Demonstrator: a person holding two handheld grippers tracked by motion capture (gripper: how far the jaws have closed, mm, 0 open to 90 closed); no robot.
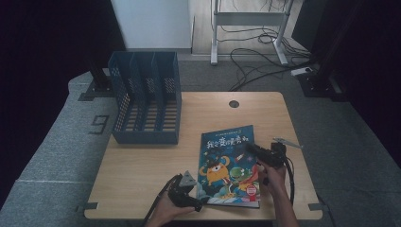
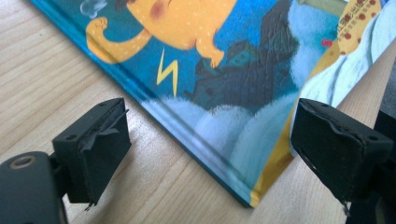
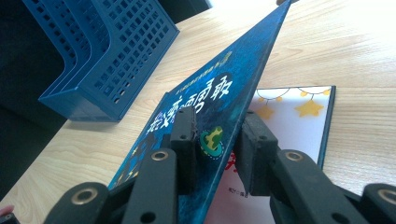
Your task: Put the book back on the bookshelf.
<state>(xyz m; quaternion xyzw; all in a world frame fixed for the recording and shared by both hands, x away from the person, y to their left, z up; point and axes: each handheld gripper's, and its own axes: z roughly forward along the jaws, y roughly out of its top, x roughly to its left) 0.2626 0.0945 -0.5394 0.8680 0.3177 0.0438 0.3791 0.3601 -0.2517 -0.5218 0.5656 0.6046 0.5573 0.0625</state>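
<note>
Centrally on the wooden tabletop (image 1: 142, 165) lies a picture book (image 1: 229, 165) with a blue cartoon cover, and behind it to the left stands a blue slotted file rack (image 1: 145, 99). At the book's right edge the right gripper (image 3: 217, 140) has its fingers (image 3: 184, 135) closed on the front cover, lifting it off the starry page beneath. At the book's near left corner the left gripper (image 2: 210, 149) rests low with fingers wide apart, holding nothing.

Dim high view, dark corners; gripper views brighter, perhaps slightly soft.
</note>
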